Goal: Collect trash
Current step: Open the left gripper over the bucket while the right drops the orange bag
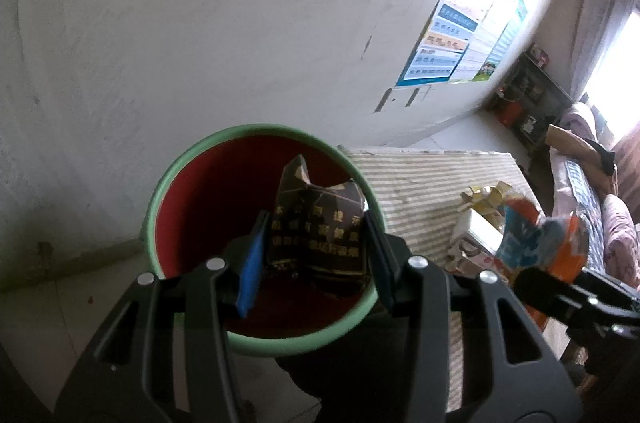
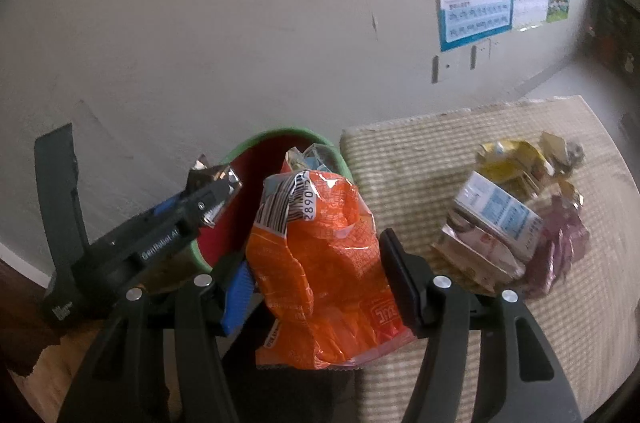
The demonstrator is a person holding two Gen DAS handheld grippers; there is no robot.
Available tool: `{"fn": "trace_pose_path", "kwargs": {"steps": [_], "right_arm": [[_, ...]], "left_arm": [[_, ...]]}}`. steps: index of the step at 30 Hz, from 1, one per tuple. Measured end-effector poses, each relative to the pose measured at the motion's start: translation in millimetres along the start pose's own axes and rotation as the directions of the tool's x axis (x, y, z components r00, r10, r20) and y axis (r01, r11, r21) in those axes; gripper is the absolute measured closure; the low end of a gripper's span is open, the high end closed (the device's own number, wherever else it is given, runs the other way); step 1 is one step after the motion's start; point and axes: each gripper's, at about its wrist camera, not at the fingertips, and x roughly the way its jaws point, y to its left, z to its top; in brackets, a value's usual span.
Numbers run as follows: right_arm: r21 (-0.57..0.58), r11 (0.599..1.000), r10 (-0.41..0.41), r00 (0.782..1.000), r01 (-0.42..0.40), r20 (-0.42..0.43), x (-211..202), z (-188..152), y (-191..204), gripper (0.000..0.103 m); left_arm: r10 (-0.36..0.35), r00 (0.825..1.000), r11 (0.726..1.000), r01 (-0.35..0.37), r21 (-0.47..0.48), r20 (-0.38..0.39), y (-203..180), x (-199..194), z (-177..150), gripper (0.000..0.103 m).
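A dark crumpled wrapper (image 1: 320, 223) is clamped in the left gripper (image 1: 316, 259) jaws over the red bin (image 1: 188, 207). Only the right wrist view shows the right gripper (image 2: 316, 287) jaws pinching an orange snack bag (image 2: 320, 263). More trash (image 2: 516, 219) is seen at 3 o'clock on the striped worktop (image 2: 420, 159).

Daylight enters from the far right, where a window (image 1: 616, 63) blows out to white and glare washes the top of the wall poster (image 1: 460, 23). The near foreground sits dim and shadowed. Both fisheye views bend strongly at the edges, with dark vignetted corners. Overall focus is soft, and the snack wrappers (image 2: 516, 219) look smeared.
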Motion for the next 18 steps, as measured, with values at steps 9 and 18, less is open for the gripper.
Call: {"fn": "trace_pose_path", "kwargs": {"steps": [9, 18], "right_arm": [[-0.028, 0.999, 0.017, 1.0, -0.017, 0.012, 13.8, 18.7, 9.5, 0.045], [-0.048, 0.998, 0.025, 0.999, -0.026, -0.028, 44.4, 31.6, 19.8, 0.045]], "left_arm": [[0.012, 1.0, 1.0, -0.012, -0.004, 0.0, 6.0, 3.3, 5.7, 0.059], [0.037, 0.999, 0.999, -0.037, -0.027, -0.013, 21.0, 11.3, 10.5, 0.059]]}}
